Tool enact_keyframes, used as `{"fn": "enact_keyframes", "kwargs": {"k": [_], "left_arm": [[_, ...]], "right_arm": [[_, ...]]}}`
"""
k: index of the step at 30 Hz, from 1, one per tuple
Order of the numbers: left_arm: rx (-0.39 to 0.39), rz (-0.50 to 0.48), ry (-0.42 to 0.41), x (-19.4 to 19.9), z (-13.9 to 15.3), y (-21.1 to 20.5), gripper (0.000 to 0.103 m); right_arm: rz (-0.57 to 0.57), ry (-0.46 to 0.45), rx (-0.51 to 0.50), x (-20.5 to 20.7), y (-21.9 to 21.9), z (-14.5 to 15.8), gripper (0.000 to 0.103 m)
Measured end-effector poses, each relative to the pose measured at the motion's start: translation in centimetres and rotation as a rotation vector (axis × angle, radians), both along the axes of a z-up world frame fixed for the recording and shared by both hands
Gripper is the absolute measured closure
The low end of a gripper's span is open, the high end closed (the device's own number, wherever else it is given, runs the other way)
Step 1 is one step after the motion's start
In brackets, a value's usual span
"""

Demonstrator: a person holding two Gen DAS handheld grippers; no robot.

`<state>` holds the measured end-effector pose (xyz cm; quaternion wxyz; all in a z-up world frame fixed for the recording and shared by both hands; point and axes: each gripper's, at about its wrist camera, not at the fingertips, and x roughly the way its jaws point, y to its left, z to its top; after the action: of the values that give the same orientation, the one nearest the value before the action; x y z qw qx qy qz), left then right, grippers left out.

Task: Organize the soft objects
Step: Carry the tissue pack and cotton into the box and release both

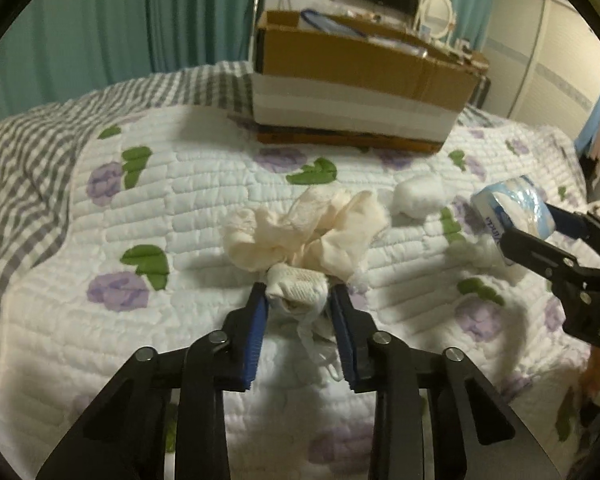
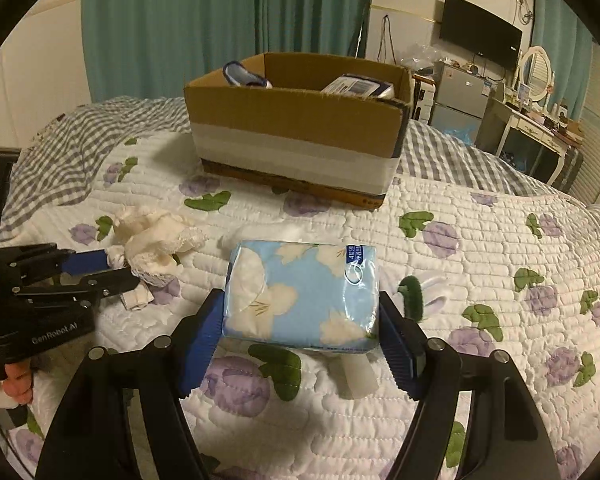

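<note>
My left gripper [image 1: 298, 294] is shut on a crumpled cream-white gauze cloth [image 1: 304, 232], which bunches beyond the fingertips over the quilt; the cloth also shows in the right wrist view [image 2: 156, 244]. My right gripper [image 2: 302, 312] is shut on a blue tissue pack with white flowers [image 2: 304, 294], held just above the quilt. In the left wrist view that pack [image 1: 514, 206] and the right gripper [image 1: 540, 232] are at the right. A white cotton ball [image 1: 418, 196] lies on the quilt between them. A cardboard box [image 2: 300, 124] stands farther back and holds a few items.
The floral quilt [image 2: 480, 240] covers the bed, with a grey checked sheet [image 1: 24, 168] at the left and behind the box. Green curtains hang behind. A dresser with a mirror [image 2: 536, 68], a TV and a small fridge stand at the far right.
</note>
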<state>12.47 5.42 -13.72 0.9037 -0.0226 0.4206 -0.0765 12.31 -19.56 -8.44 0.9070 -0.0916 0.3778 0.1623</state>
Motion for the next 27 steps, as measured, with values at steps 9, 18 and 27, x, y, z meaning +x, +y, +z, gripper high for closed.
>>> {"fn": "enact_keyframes", "kwargs": {"k": [9, 18, 27], "left_arm": [[0.026, 0.022, -0.082, -3.4, 3.9, -0.6, 0.074], [0.073, -0.015, -0.227, -4.9, 10.9, -2.1, 0.074], [0.082, -0.057, -0.358, 0.3, 17.5, -3.7, 0.074]], "right_arm": [[-0.013, -0.057, 0.049, -2.4, -1.3, 3.2, 0.03], [0.027, -0.152, 0.105, -3.9, -1.6, 9.2, 0.03], [0.055, -0.267, 0.124, -0.6, -1.6, 16.6, 0.03]]}}
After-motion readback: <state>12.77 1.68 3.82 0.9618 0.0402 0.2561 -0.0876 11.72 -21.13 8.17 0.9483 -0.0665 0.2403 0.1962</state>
